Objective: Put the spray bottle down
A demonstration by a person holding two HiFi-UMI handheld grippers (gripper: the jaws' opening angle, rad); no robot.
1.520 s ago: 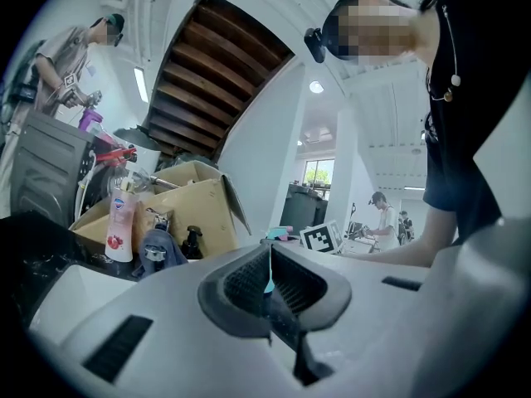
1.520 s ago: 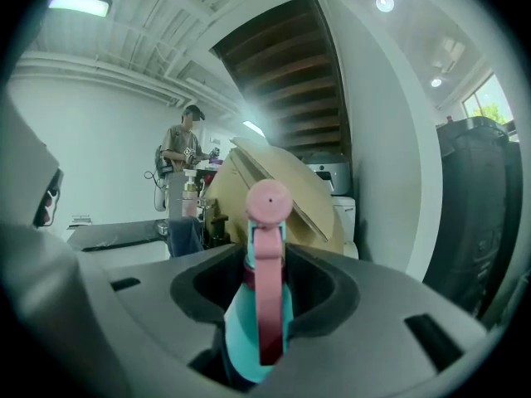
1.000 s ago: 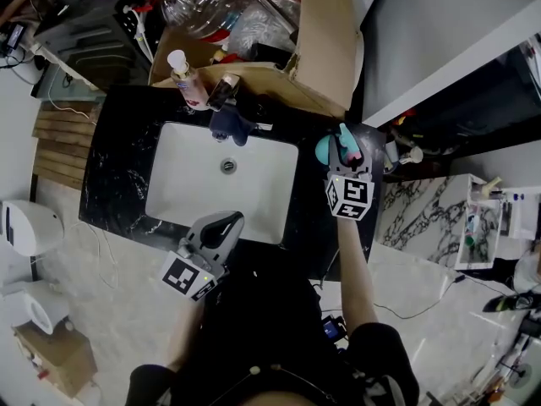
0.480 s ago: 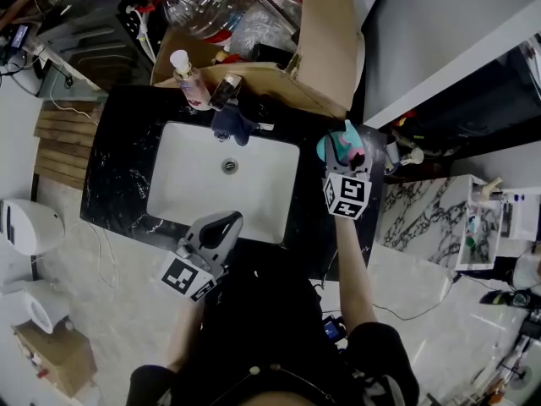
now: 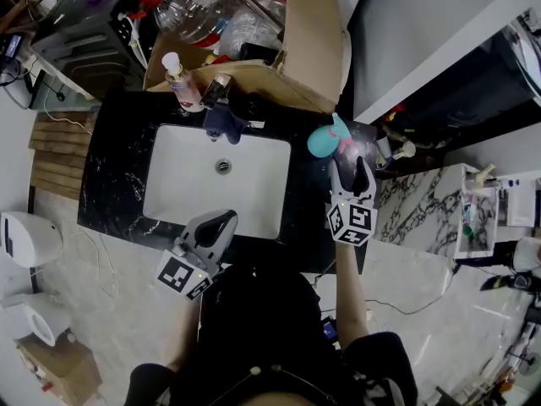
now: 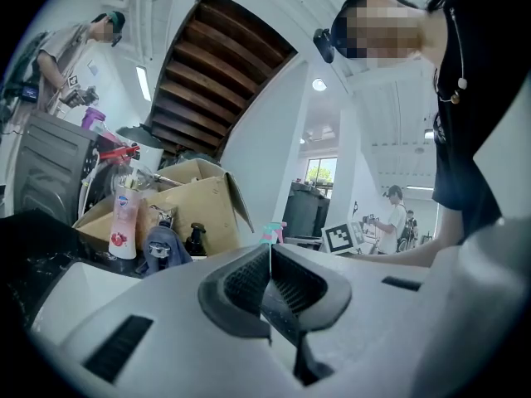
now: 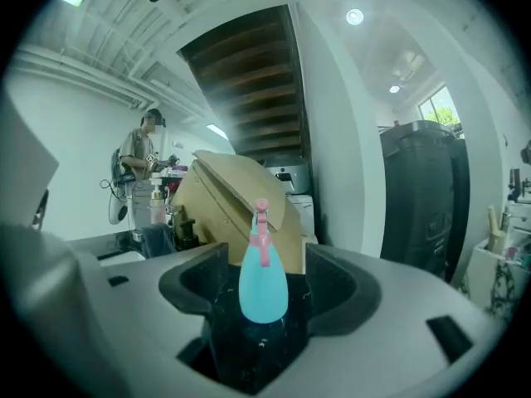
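The teal spray bottle (image 5: pixel 325 139) with a pink trigger head stands upright on the black marble counter (image 5: pixel 110 184), right of the sink. In the right gripper view the spray bottle (image 7: pixel 264 279) stands just ahead of the wide-apart pads, and neither pad touches it. My right gripper (image 5: pixel 351 167) is open, just behind the bottle on the near side; its jaws have just been opening with nothing gripped. My left gripper (image 5: pixel 225 220) hovers over the sink's near edge. The left gripper (image 6: pixel 270 259) is shut with nothing between its pads.
A white sink basin (image 5: pixel 215 180) fills the counter's middle, with a faucet and blue cloth (image 5: pixel 223 123) behind it. A pink soap bottle (image 5: pixel 179 80) stands at the back left. A cardboard box (image 5: pixel 283 62) of clutter rises behind the counter. People stand in the background.
The right gripper has opened off the spray bottle and drawn back toward me. The bottle stays upright on the counter. The left gripper has not moved.
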